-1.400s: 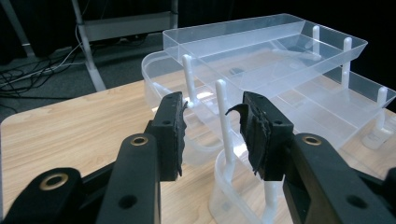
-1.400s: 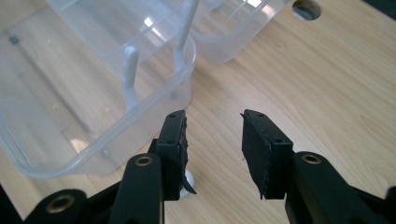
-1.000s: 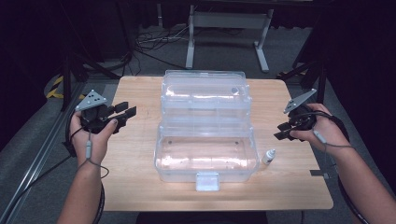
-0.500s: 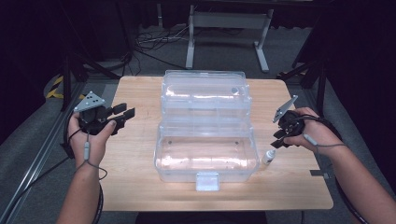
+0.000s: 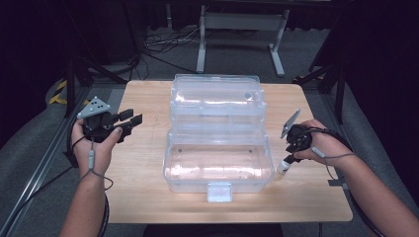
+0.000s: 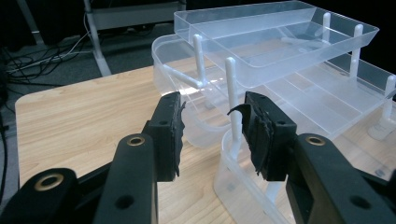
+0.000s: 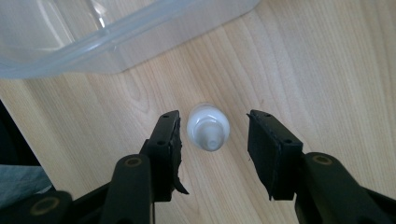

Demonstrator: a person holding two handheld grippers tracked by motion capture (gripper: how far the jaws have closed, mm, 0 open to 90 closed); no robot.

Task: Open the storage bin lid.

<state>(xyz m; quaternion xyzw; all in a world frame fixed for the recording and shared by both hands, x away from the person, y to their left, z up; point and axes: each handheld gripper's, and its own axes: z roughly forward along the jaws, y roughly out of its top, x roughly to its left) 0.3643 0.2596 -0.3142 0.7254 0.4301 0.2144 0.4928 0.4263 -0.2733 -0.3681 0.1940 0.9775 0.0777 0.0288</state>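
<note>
Bottle [image 7: 208, 127] stands upright on the counter [image 5: 148, 168], at 3 o'clock of the clear box [image 5: 217, 163], cap pointing up my right tongs' [image 7: 212, 140] line of sight. Its long axis is vertical, centred between jaws that have just been opening, not touching. My left tongs [image 5: 126, 121] hang released at 9 o'clock of the box, well apart.
</note>
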